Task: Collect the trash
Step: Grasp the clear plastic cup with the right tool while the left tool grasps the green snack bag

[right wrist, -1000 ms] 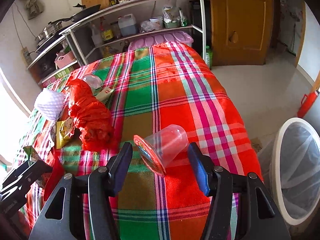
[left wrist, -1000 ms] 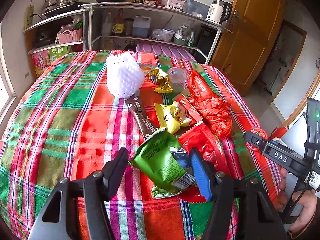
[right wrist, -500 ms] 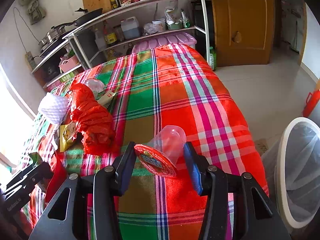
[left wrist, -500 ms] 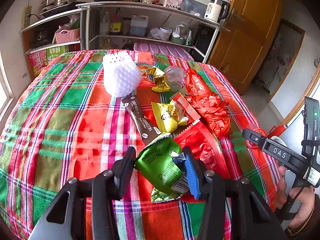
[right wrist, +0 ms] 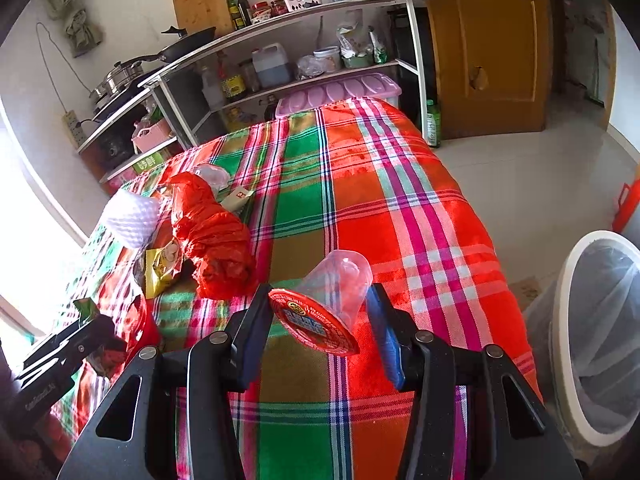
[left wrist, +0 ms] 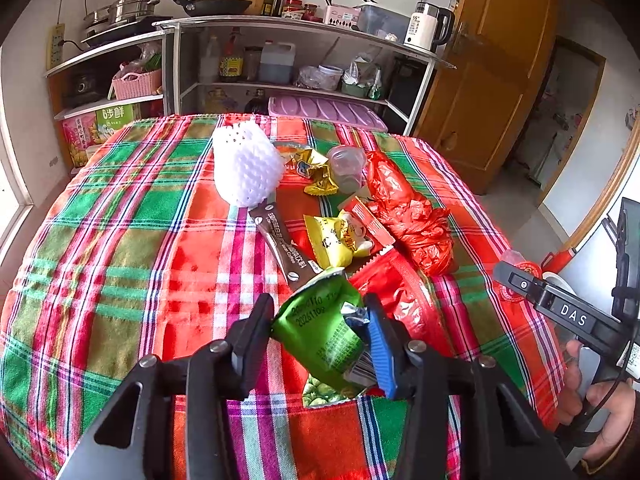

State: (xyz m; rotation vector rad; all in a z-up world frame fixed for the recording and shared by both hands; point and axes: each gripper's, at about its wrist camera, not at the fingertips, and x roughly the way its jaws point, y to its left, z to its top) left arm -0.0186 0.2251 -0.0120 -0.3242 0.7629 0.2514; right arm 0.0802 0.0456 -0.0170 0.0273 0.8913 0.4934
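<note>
**Both tongs loaded; the bin lies to my right**

My right gripper (right wrist: pixel 316 330) is clamped on the clear plastic cup (right wrist: pixel 340 286), which lies on its side between the fingers, red foil lid (right wrist: pixel 312 324) toward the camera and closed base pointing away over the table. Its long axis runs roughly along my fingers. The white-rimmed trash bin (right wrist: pixel 576 344), lined with a clear bag, stands on the floor to the right of this gripper, beyond the table's edge and lower than the cup. That is the relation the coming move turns on, as I judge it: the cup has to travel rightward and clear the cloth edge, then drop over the bin's open mouth. The floor between table and bin looks free.

My left gripper (left wrist: pixel 320 340) is clamped on the crumpled green snack wrapper (left wrist: pixel 320 332), pinched across its width, its torn end toward the camera. It sits on the far side of the table from the bin, so the right hand is plainly nearer and I would send it first.

Left on the plaid tablecloth (left wrist: pixel 132 240): the white foam fruit net (left wrist: pixel 246 168), a brown coffee sachet (left wrist: pixel 284 244), a yellow wrapper (left wrist: pixel 340 236), a red plastic bag (left wrist: pixel 408 212), a second clear cup (left wrist: pixel 347 162).
</note>
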